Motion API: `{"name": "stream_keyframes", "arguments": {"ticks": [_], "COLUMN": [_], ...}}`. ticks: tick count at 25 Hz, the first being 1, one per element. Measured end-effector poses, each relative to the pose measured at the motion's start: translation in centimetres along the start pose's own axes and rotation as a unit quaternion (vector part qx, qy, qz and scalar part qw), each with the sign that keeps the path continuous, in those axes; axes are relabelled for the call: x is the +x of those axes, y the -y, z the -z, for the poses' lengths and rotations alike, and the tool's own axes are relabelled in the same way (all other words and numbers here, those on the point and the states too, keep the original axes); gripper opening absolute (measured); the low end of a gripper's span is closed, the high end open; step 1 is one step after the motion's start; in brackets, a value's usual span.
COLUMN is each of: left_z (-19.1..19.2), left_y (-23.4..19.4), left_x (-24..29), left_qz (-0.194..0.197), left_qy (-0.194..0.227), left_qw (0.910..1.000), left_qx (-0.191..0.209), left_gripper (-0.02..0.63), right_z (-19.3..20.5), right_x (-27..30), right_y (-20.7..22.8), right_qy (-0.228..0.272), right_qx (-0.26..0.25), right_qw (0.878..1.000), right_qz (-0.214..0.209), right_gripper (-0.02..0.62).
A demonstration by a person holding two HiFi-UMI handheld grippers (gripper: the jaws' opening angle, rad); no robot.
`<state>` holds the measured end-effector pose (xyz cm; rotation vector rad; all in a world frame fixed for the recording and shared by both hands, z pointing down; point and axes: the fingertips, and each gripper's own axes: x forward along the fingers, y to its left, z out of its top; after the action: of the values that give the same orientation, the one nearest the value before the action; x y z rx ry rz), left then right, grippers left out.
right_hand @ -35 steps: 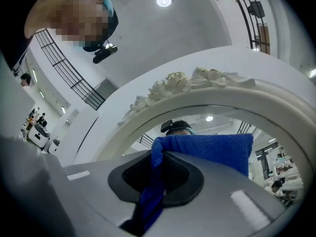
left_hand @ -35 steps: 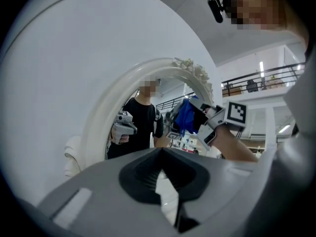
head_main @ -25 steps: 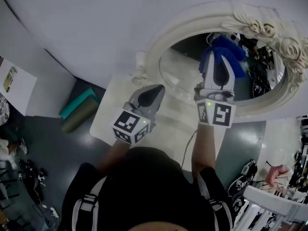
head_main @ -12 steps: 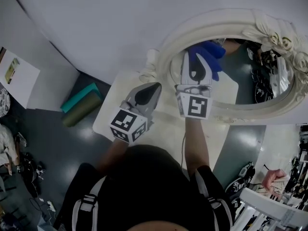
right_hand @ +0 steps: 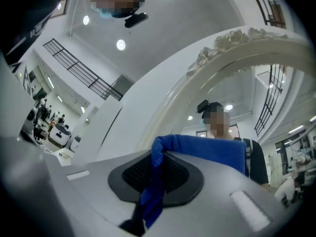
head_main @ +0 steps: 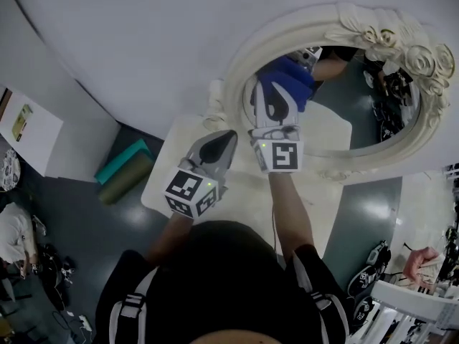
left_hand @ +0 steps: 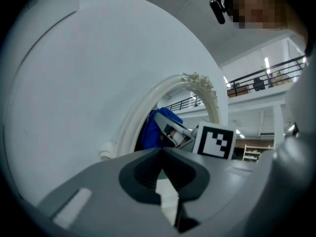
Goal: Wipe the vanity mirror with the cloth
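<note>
Right gripper (head_main: 276, 97) has swept left, clamped on cloth (head_main: 288, 77), pressing it against mirror (head_main: 362, 106) near its left rim for full coverage. Left gripper (head_main: 224, 140) closed, empty, parked clear.

The right gripper (head_main: 278, 92), clamped on the blue cloth (head_main: 288, 77), has swept leftward across the glass of the oval vanity mirror with the cream carved frame (head_main: 240, 77). A second ago the cloth lay against the middle of the glass. Half a second ago it was left of middle, and now it sits close to the frame's left inner edge. The gap between the right gripper's marker cube and the tip of the left gripper (head_main: 224, 140) has narrowed to almost nothing.
</note>
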<state>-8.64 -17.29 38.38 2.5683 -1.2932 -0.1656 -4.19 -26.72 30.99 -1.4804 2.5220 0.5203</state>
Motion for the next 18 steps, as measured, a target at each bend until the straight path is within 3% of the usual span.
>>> {"name": "stream_keyframes", "arguments": {"ticks": [9,14,18], "left_z": [0.0,1.2,3.0], "left_y": [3.5,6.6,9.9], "left_x": [0.8,2.6,4.9], "left_qz": [0.026,0.049,0.079], "left_qy": [-0.006,-0.012,-0.03], "left_qw": [0.9994,0.9983,0.9958], "left_qx": [0.02,0.029,0.036], "left_gripper": [0.006,0.006,0.006], "right_z": [-6.6,-5.6,-2.6], "right_x": [-9.4,-16.5,-22.2], "right_y": [5.1,9.3,13.3], "right_qy": [0.099,0.089,0.056], "right_qx": [0.068,0.07,0.07], "right_qw": [0.991,0.988,0.982], "right_qz": [0.06,0.109,0.167], "right_gripper": [0.037,0.037,0.037]}}
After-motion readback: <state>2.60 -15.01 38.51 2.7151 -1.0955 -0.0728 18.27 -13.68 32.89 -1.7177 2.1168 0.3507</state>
